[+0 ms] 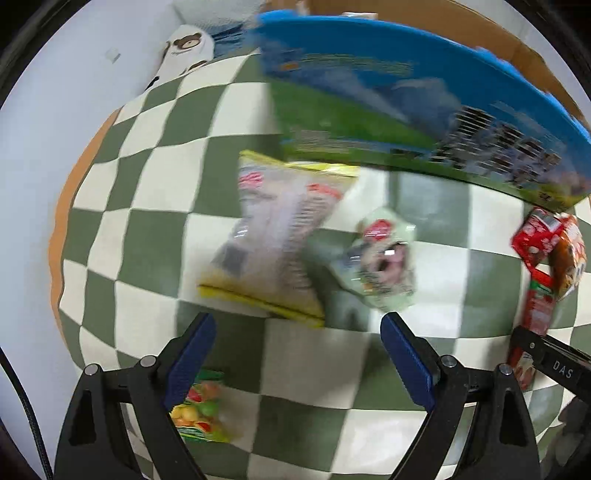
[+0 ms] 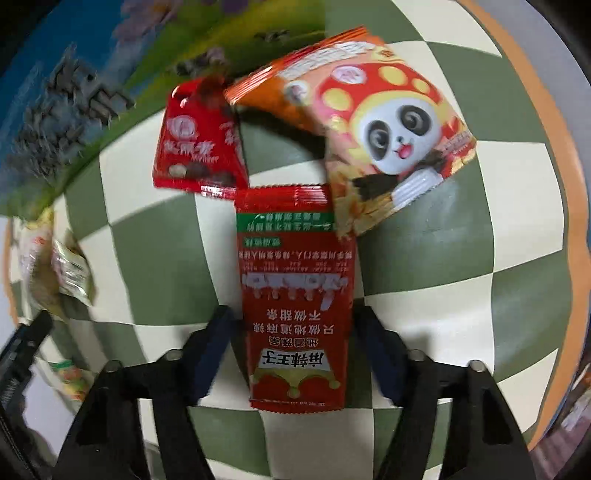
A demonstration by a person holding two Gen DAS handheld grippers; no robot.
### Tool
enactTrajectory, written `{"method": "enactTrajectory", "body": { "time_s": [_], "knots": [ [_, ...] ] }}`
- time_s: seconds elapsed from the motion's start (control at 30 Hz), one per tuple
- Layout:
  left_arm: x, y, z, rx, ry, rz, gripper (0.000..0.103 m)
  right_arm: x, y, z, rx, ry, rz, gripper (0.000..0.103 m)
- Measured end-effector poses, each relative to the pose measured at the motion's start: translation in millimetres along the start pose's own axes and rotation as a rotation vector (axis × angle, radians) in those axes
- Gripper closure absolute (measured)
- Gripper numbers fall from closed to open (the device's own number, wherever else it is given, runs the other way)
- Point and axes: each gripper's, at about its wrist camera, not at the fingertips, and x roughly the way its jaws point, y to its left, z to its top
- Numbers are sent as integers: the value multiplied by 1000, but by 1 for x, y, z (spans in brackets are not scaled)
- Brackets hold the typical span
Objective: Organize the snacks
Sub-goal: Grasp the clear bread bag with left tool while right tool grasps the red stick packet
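Note:
In the left wrist view my left gripper [image 1: 297,328] is open above the checkered cloth [image 1: 147,236], just short of a yellow-edged clear snack bag [image 1: 273,240] and a pale green packet [image 1: 380,258]. A fruit-candy packet [image 1: 201,410] lies under its left finger. In the right wrist view my right gripper [image 2: 295,325] is open with its fingers on either side of a long red spicy-strip packet [image 2: 295,295] that lies flat. Beyond it are a small red packet [image 2: 195,144] and a panda snack bag [image 2: 380,136].
A large blue and green box [image 1: 406,103] stands at the back of the cloth, with a cardboard box [image 1: 461,29] behind it. A white bear-print item [image 1: 184,51] lies at the far left. The round table's orange edge [image 2: 554,155] shows at the right.

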Motion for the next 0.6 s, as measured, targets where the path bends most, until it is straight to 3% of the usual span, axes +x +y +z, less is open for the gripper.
{"method": "enactTrajectory", "body": {
  "time_s": [0.07,0.27,0.4,0.47,0.5,0.6],
  "knots": [
    [-2,15,3,-16,-15,15,11,-1,15,-6,-44,-2,13,49],
    [0,43,35,-49,-25,9,11,2,50,-11,-101,-11,40,49],
    [16,35,60,22,11,-27,11,4,61,-13,-115,3,41,49],
    [25,25,69,68,33,-79,11,6,63,-15,-119,17,42,49],
    [30,21,71,83,46,-101,14,6,66,-12,-118,22,43,49],
    [44,14,70,100,100,-146,54,5,66,-9,-113,40,54,49]
  ]
}}
